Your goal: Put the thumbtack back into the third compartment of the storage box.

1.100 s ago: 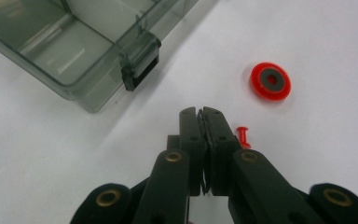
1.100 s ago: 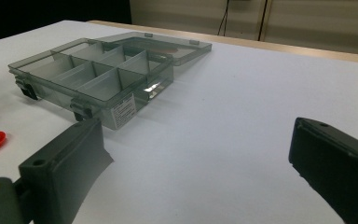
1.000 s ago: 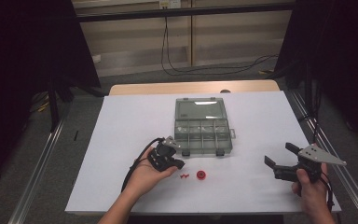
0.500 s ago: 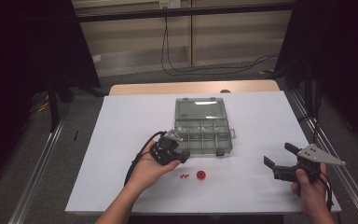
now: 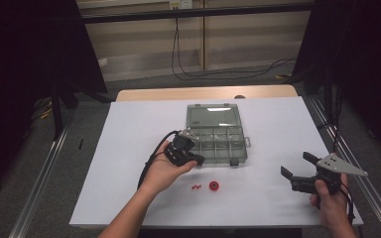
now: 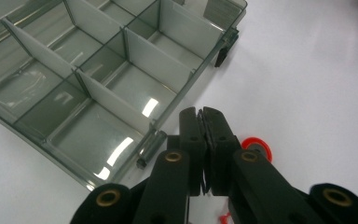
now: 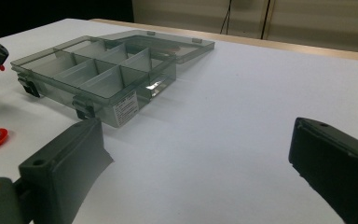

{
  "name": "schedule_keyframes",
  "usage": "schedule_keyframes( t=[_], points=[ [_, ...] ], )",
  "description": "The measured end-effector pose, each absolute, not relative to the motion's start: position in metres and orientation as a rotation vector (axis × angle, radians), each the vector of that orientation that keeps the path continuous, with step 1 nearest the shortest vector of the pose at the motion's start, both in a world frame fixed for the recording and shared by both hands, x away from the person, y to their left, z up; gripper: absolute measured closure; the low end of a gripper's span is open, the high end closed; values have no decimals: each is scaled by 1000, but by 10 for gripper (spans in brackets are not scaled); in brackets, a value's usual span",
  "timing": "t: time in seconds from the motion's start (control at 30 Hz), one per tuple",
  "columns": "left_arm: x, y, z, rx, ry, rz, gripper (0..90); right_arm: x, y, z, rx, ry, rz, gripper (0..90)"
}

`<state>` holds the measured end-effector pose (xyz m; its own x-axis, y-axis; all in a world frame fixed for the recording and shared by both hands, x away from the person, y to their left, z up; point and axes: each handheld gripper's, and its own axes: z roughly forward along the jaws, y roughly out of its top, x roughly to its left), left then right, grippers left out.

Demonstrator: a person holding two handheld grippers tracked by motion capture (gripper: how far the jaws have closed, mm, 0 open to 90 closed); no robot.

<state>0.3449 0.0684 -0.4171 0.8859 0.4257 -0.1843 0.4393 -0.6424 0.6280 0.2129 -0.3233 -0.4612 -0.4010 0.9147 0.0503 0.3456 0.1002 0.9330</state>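
The left gripper is hovering with its jaws clenched together, nothing visible between them, just beside the open compartment box; a red ring and small red piece are lying near its front edge; the right gripper is waiting released, well apart

Lighting: overhead, even on the white table; surroundings dark. Glare: bright patches on the clear organizer box floors. Shadows: soft, short. Focus: near jaws blurred in the right gripper view; high view slightly grainy.
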Motion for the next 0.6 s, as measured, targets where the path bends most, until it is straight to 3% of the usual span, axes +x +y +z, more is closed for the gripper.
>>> schedule_keyframes(
  t=[0.6],
  points=[
    [368,52,-413,2319,637,-11,878,213,-323,-462,1237,1816,1292,31]
  ],
)
